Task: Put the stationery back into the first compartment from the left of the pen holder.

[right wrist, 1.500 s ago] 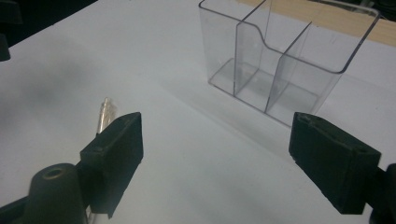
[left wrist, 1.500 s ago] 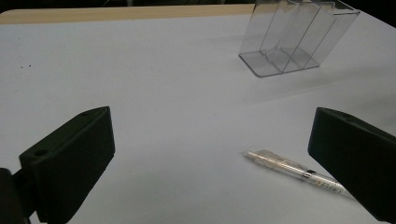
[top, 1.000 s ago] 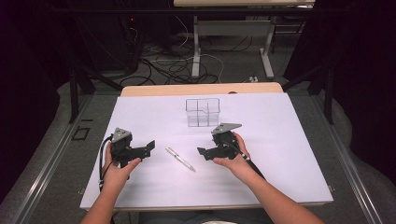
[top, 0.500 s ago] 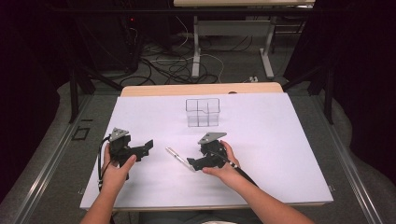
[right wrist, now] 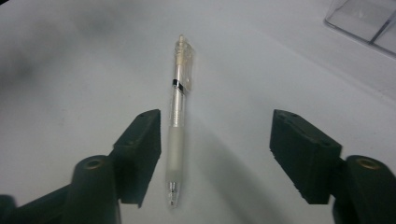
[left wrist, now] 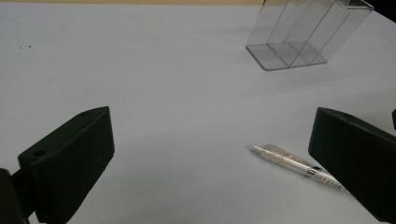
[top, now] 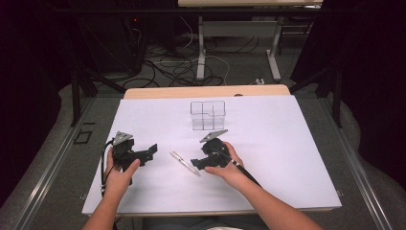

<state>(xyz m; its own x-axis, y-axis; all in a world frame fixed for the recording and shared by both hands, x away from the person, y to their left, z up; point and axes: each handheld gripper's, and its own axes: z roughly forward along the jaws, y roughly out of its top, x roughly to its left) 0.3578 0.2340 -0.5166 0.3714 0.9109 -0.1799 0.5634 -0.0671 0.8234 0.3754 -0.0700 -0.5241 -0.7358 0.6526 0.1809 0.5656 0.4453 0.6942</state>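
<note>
1. Right gripper (top: 197,164) had shifted left across the counter (top: 287,143) versus a second ago: it started well right of the pen (top: 185,163) and ended with its fingers right at the pen's near end.
2. Right fingers (right wrist: 140,154) had just been closing, and were about half open at this moment. In the right gripper view the pen (right wrist: 178,116) lay between them, hard up beside the left finger; I couldn't tell if it touched. The right finger stood well clear, so there was no grip.
3. Pen had not moved since the earlier frames: flat on the white counter, between the two grippers, clear barrel running from far-left to near-right in the high view.
4. Left gripper (top: 143,154) had stayed put at the left of the counter, held in the left hand (top: 117,170), and pointed right toward the pen.
5. Left fingers (left wrist: 70,163) were wide apart with nothing between them. In the left gripper view the pen (left wrist: 292,161) lay ahead on the counter, partly hidden behind the right-hand finger.
6. Clear organiser (top: 208,115) with its divided compartments sat at the far middle of the counter, well apart from the pen and both grippers, same spot as before. It also showed at the top of the left gripper view (left wrist: 303,32).
7. Right hand (top: 230,165) had come in with its gripper, forearm angled from the near right.
</note>
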